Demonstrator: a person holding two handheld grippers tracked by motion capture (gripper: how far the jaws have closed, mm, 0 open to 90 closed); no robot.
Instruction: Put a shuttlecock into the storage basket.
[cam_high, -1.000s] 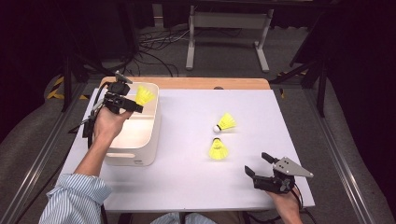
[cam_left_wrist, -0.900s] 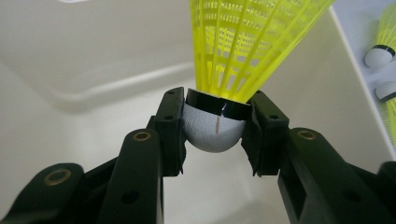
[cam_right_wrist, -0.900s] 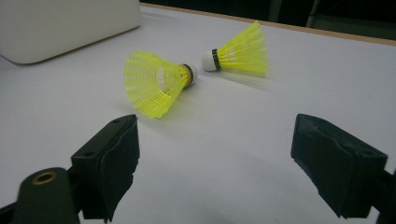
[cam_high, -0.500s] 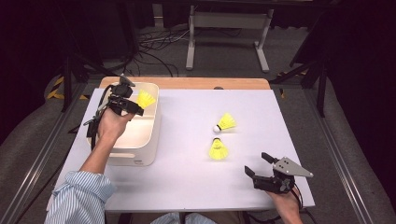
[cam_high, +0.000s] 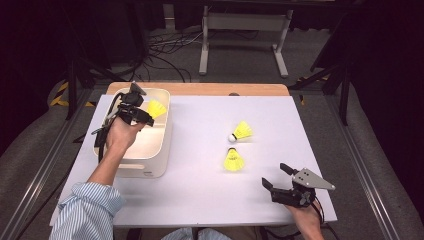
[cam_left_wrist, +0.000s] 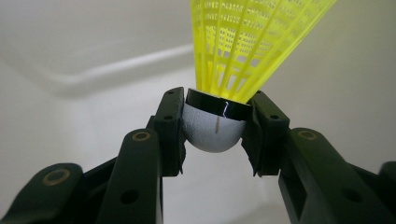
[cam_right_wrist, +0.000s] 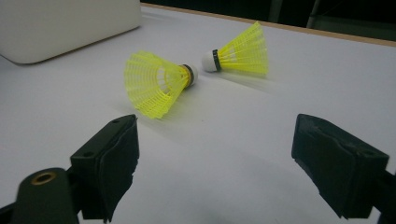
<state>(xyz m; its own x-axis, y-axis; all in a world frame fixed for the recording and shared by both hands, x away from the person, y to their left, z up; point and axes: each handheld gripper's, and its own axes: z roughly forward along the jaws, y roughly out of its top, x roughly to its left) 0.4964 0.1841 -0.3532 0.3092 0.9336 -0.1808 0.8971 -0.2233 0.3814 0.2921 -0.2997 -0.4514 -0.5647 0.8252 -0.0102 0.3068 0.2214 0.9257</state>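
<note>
My left gripper (cam_high: 141, 118) hangs over the far end of the white bin (cam_high: 150, 160) and is shut on a yellow shuttlecock (cam_high: 156, 108). Its jaws clamp the white cork head (cam_left_wrist: 214, 129), and the yellow skirt (cam_left_wrist: 243, 42) points up and away. Two more yellow shuttlecocks lie on the white table: one (cam_high: 242, 132) farther off, one (cam_high: 233, 160) nearer. Both appear in the right gripper view, the nearer (cam_right_wrist: 156, 84) and the farther (cam_right_wrist: 240, 49). My right gripper (cam_high: 276, 178) rests near the table's front right edge, open, jaws wide apart and empty, a short way from the nearer shuttlecock.
The white table (cam_high: 200, 200) has a wooden strip (cam_high: 200, 89) along its far edge. Beyond it stand a metal frame (cam_high: 240, 35) and cables on the floor. The bin's corner (cam_right_wrist: 70, 28) lies off to the left of my right gripper.
My left gripper has moved slightly farther along the bin with the shuttlecock still in it. The right gripper and both loose shuttlecocks have stayed put.
</note>
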